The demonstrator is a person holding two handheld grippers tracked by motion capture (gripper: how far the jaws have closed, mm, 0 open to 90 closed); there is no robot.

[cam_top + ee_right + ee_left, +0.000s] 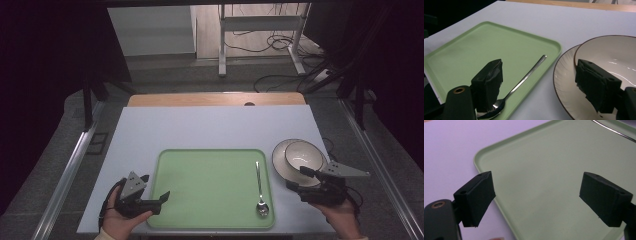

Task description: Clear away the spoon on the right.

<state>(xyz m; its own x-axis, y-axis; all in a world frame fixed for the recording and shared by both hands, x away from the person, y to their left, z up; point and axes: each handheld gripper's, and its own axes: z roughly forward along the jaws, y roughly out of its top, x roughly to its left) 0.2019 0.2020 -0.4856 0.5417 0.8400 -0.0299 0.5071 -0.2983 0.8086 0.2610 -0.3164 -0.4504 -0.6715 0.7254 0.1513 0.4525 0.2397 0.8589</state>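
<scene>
High view, spoon (pixel 260 190) on green tray (pixel 210 165), bowl (pixel 305 155) beside

You are facing: grey floor (pixel 165 75) lying beyond the table; metal desk frame (pixel 260 30) standing far right; cables (pixel 280 45) trailing beneath; dark curtains (pixel 45 60) hanging left.

The left hand-held gripper (pixel 536 200) is holding its two black jaws wide apart with nothing between them. Both jaws are hanging over the near corner area of a pale green, round-cornered plastic tray (pixel 544 170), which is lying on a pale lilac-white worktop (pixel 451 145). A thin silver metal handle (pixel 612 130) is crossing the tray's far corner.
</scene>
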